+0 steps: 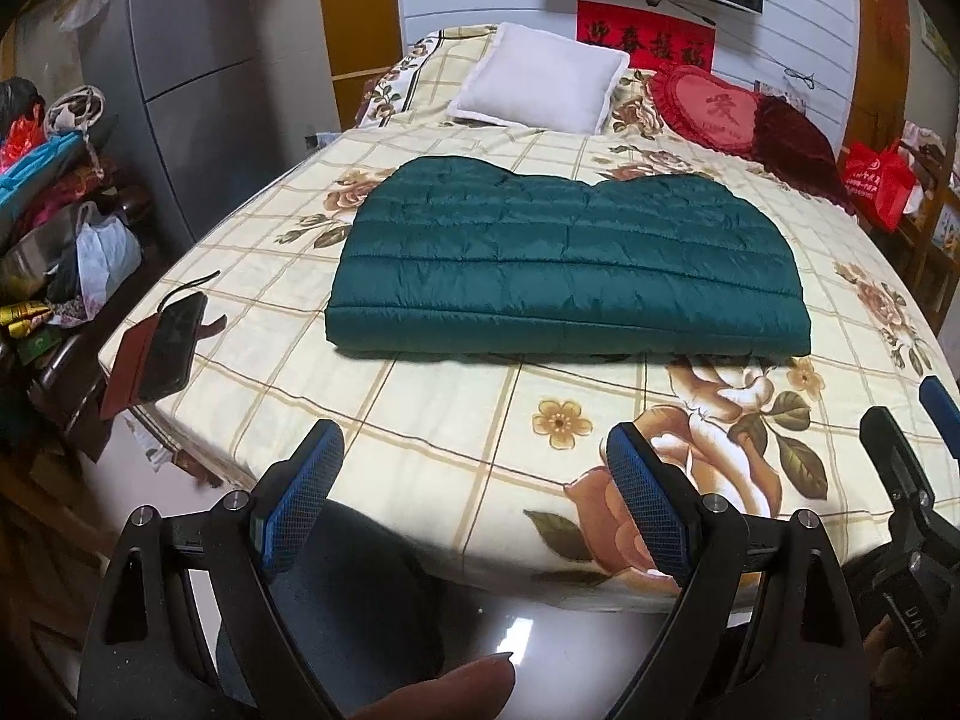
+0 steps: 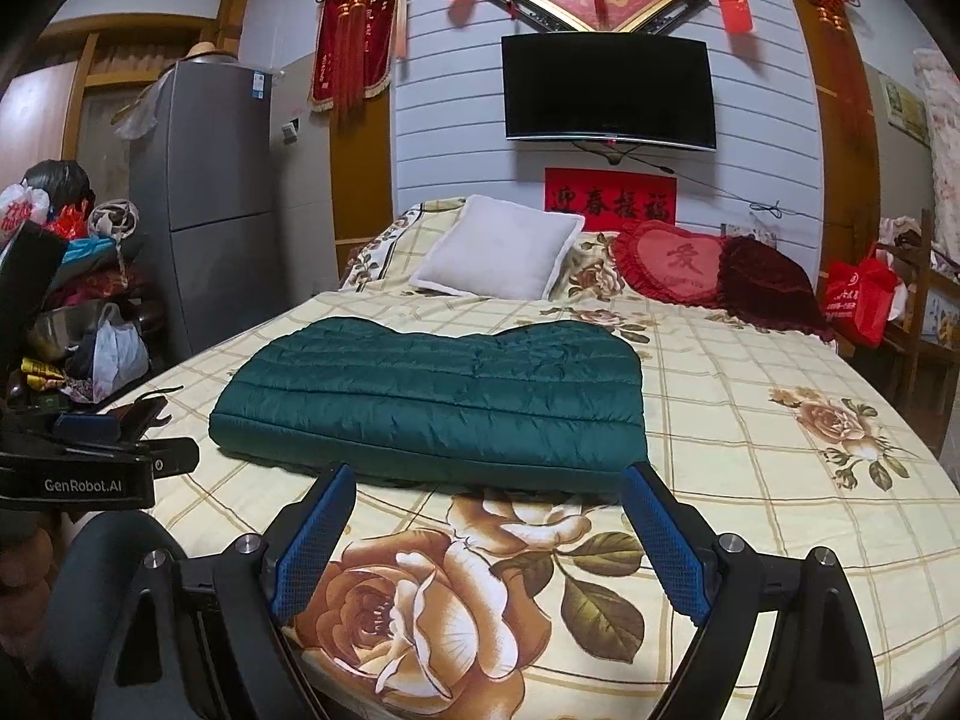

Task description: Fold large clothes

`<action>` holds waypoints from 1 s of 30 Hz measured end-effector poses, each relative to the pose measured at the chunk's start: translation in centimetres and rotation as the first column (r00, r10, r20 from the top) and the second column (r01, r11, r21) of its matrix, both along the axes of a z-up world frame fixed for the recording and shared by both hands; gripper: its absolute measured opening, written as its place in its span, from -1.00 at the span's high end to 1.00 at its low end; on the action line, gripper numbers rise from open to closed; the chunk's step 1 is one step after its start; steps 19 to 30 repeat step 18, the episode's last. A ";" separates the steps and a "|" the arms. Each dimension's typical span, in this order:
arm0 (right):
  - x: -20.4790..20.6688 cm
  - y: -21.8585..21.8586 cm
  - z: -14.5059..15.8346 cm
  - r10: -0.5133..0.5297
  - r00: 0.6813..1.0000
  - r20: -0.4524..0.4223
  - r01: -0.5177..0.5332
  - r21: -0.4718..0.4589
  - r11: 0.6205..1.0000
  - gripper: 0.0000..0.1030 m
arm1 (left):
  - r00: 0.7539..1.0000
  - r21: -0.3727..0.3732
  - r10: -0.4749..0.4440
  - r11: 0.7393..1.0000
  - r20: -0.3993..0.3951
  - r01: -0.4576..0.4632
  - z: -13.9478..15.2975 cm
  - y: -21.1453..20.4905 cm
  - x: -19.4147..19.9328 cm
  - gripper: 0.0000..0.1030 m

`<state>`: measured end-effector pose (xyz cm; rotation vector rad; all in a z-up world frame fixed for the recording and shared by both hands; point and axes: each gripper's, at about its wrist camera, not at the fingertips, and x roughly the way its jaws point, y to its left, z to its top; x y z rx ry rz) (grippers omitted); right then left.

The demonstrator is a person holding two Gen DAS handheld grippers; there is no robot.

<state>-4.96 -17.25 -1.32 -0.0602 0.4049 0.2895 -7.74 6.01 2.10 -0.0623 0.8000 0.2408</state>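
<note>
A dark green quilted jacket (image 1: 564, 258) lies folded into a flat wide block on the floral bed sheet (image 1: 456, 426); it also shows in the right wrist view (image 2: 438, 402). My left gripper (image 1: 474, 450) is open and empty, held back from the jacket's near edge, over the foot of the bed. My right gripper (image 2: 486, 492) is open and empty, its fingertips just short of the jacket's near edge. The right gripper's fingers (image 1: 900, 450) show at the right of the left wrist view. The left gripper's body (image 2: 90, 468) shows at the left of the right wrist view.
A white pillow (image 1: 540, 81), a red heart cushion (image 1: 708, 111) and a dark red cushion (image 1: 792, 138) lie at the bed's head. A phone in a red case (image 1: 162, 354) lies at the bed's left edge. Cluttered bags (image 1: 54, 228) and a grey fridge (image 1: 180, 48) stand left.
</note>
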 end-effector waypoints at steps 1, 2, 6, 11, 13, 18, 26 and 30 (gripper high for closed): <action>0.0 0.0 0.0 0.002 1.000 0.000 -0.002 0.000 1.000 -0.72 | 1.000 -0.004 -0.002 1.000 -0.002 0.002 -0.1 0.0 0.0 -0.74; 0.0 0.0 0.0 0.001 1.000 0.000 -0.001 -0.001 1.000 -0.72 | 1.000 -0.006 -0.003 1.000 -0.004 0.003 -0.1 0.1 0.1 -0.74; 0.0 0.0 0.0 0.000 1.000 0.001 0.000 -0.008 1.000 -0.72 | 1.000 -0.014 -0.008 1.000 -0.009 0.008 -0.3 0.1 0.1 -0.74; 0.0 0.0 0.1 -0.002 1.000 0.001 0.002 -0.012 1.000 -0.72 | 1.000 -0.024 -0.017 1.000 -0.009 0.016 -0.6 0.2 0.0 -0.74; 0.0 0.0 0.1 -0.001 1.000 0.000 0.001 -0.012 1.000 -0.72 | 1.000 -0.029 -0.018 0.999 -0.003 0.018 -0.6 0.2 0.0 -0.74; 0.1 0.0 0.1 -0.002 1.000 -0.001 0.002 -0.014 1.000 -0.72 | 1.000 -0.032 -0.017 0.999 -0.004 0.017 -0.6 0.3 -0.1 -0.74; 0.1 0.0 0.1 -0.002 1.000 -0.001 0.002 -0.014 1.000 -0.72 | 1.000 -0.032 -0.017 0.999 -0.004 0.017 -0.6 0.3 -0.1 -0.74; 0.1 0.0 0.1 -0.002 1.000 -0.001 0.002 -0.014 1.000 -0.72 | 1.000 -0.032 -0.017 0.999 -0.004 0.017 -0.6 0.3 -0.1 -0.74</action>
